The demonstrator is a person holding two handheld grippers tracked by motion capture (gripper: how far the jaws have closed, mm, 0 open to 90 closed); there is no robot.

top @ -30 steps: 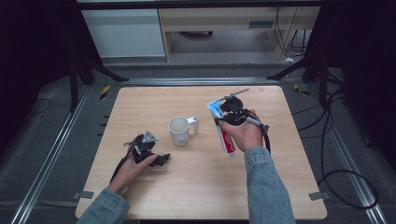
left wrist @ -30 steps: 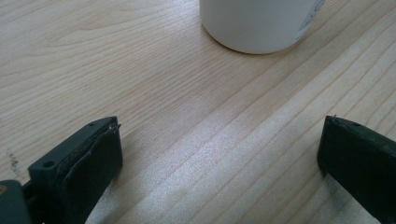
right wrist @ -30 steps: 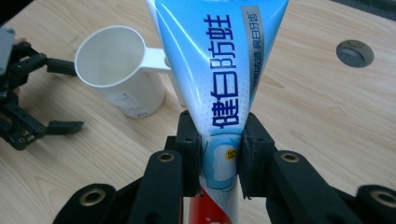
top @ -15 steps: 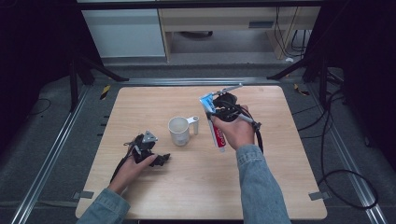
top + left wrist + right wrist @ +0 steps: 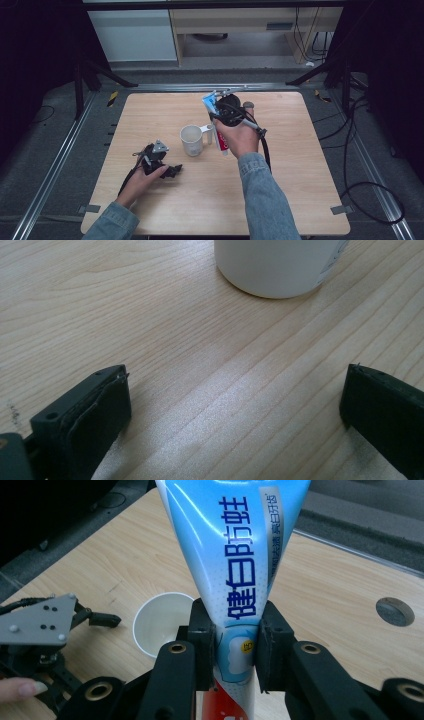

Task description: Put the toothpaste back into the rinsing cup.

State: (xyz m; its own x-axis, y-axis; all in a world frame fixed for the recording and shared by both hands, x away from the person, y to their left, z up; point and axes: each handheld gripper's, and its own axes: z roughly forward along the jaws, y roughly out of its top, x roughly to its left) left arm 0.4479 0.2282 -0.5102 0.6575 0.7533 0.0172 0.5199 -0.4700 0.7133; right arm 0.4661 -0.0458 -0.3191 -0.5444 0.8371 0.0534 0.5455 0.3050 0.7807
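A blue, white and red toothpaste tube [image 5: 235, 570] stands upright between the jaws of my right gripper [image 5: 235, 645], which is shut on its lower part. From above, the tube [image 5: 221, 142] hangs in that gripper [image 5: 220, 112] just right of a white mug [image 5: 192, 140], flat blue end up and away. The mug [image 5: 160, 622] stands upright and looks empty. My left gripper [image 5: 170, 161] rests on the table at the front left with its jaws wide open and nothing between them. In the left gripper view [image 5: 235, 405] the mug's base [image 5: 280, 265] sits ahead of the jaws.
The wooden table [image 5: 300, 165] has a round grommet hole [image 5: 395, 611] behind the right hand. Black cables [image 5: 350, 165] trail over the floor at the right, and metal rails [image 5: 60, 160] run along the table's sides. Cabinets stand beyond the far edge.
My right gripper has carried the toothpaste tube leftward and a little upward, closer to the mug. The left gripper and the mug have stayed put.
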